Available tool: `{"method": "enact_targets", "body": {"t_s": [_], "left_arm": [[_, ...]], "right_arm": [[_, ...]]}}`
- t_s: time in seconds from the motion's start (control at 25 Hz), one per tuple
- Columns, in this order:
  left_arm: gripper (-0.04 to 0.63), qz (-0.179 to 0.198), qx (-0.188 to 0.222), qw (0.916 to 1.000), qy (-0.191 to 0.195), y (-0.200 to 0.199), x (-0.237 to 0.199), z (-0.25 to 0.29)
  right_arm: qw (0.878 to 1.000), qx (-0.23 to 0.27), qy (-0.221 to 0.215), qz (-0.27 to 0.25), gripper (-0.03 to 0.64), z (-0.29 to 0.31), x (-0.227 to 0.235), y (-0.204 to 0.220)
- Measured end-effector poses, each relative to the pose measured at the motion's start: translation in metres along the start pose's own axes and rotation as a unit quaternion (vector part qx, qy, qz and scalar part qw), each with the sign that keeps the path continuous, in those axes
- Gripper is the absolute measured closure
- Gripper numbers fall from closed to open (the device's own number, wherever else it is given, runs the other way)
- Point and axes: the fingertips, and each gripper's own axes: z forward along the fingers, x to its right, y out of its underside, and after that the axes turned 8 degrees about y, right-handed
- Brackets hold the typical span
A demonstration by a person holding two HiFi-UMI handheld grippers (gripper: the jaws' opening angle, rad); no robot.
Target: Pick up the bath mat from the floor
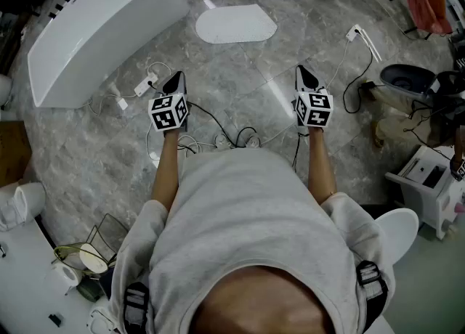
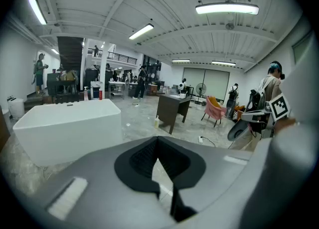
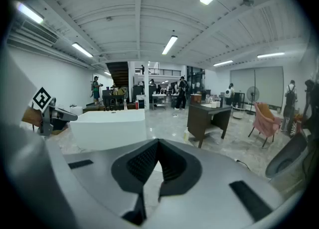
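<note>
Bath mat lies flat on the marble floor beside the white tub — well ahead of the left gripper and right gripper, both with jaws pressed together, empty.

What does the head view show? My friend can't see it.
A person in a grey top holds the left gripper and right gripper, both shut and empty, over a grey marble floor. A white bath mat lies flat ahead of them, untouched, beside a white bathtub on the left.
</note>
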Motion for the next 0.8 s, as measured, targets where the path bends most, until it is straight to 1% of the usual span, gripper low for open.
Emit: {"method": "enact_targets", "body": {"t_s": [0.28,0.4,0.44,0.48,0.52,0.56,0.6,0.8], "left_arm": [[0.583,0.001,-0.004,0.9999,0.011,0.003,0.008,0.002],[0.581,0.010,0.006,0.9992,0.038,0.001,0.017,0.004],[0.529,0.010,0.010,0.9986,0.052,0.001,0.020,0.006],[0.374,0.003,0.012,0.9979,0.064,0.002,0.023,0.008],[0.260,-0.007,0.013,0.9973,0.072,0.003,0.024,0.009],[0.242,-0.017,0.016,0.9968,0.076,0.003,0.026,0.010],[0.242,-0.023,0.020,0.9966,0.077,0.004,0.026,0.010],[0.243,-0.029,0.023,0.9964,0.076,0.005,0.036,0.013]], "right_arm": [[1.000,-0.004,-0.001,-0.002,0.603,-0.004,-0.003,0.003],[1.000,0.014,-0.020,0.013,0.601,-0.007,-0.006,0.002],[0.999,0.019,-0.030,0.022,0.600,-0.007,-0.008,0.001],[0.999,0.022,-0.039,0.030,0.483,-0.007,-0.010,0.002],[0.998,0.024,-0.045,0.034,0.346,-0.007,-0.010,0.002],[0.998,0.026,-0.046,0.036,0.331,-0.008,-0.009,0.003],[0.998,0.028,-0.046,0.036,0.327,-0.009,-0.007,0.003],[0.999,0.026,-0.038,0.028,0.328,-0.012,0.008,0.007]]}}
